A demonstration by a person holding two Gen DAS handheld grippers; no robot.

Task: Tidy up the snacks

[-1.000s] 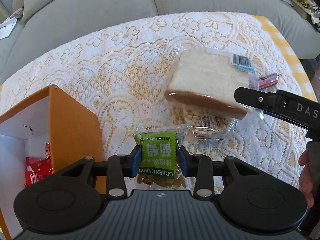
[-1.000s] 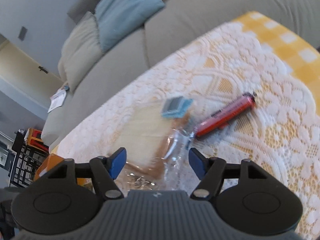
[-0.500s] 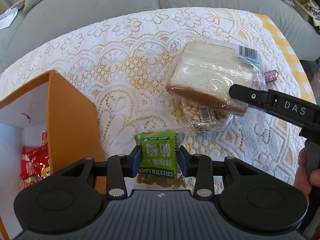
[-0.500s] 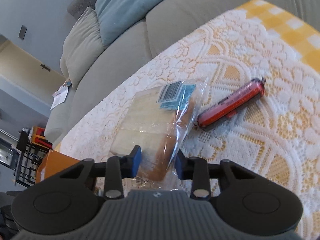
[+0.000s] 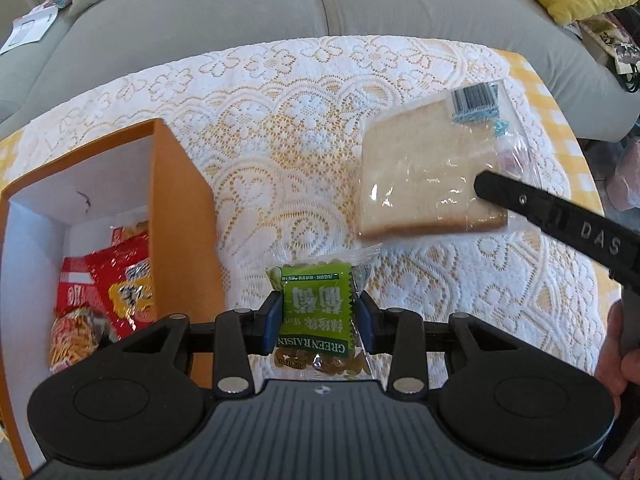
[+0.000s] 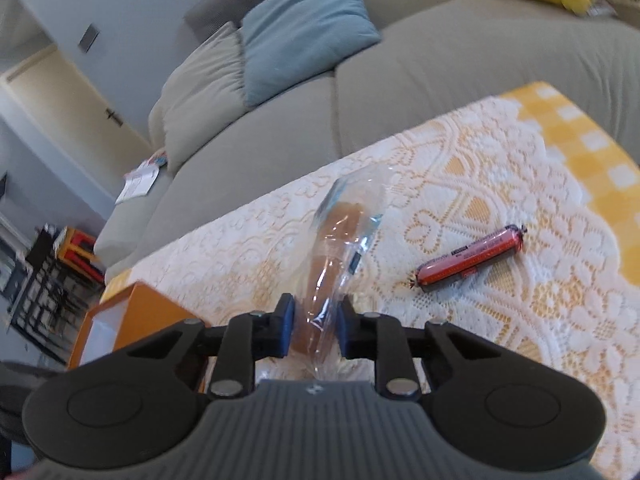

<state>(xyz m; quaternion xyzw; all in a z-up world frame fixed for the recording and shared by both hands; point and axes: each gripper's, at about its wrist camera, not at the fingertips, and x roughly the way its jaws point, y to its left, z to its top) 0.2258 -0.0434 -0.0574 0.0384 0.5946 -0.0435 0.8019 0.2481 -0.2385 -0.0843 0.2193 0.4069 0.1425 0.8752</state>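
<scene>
My left gripper is shut on a green raisin packet and holds it above the lace-covered table, just right of the orange box. The box is open and holds red snack bags. My right gripper is shut on a bagged slice of bread and holds it lifted, edge-on to its camera. In the left wrist view the bread hangs above the table with the right gripper's finger on its right side. A red sausage stick lies on the table to the right.
The lace tablecloth covers a yellow checked table. A grey sofa with cushions runs along the far edge. The orange box also shows at the left in the right wrist view.
My right gripper closed on the bread and lifted it off the table. My left gripper rose with the raisin packet, showing more of the box's inside. The nut packet under the bread is out of sight.
</scene>
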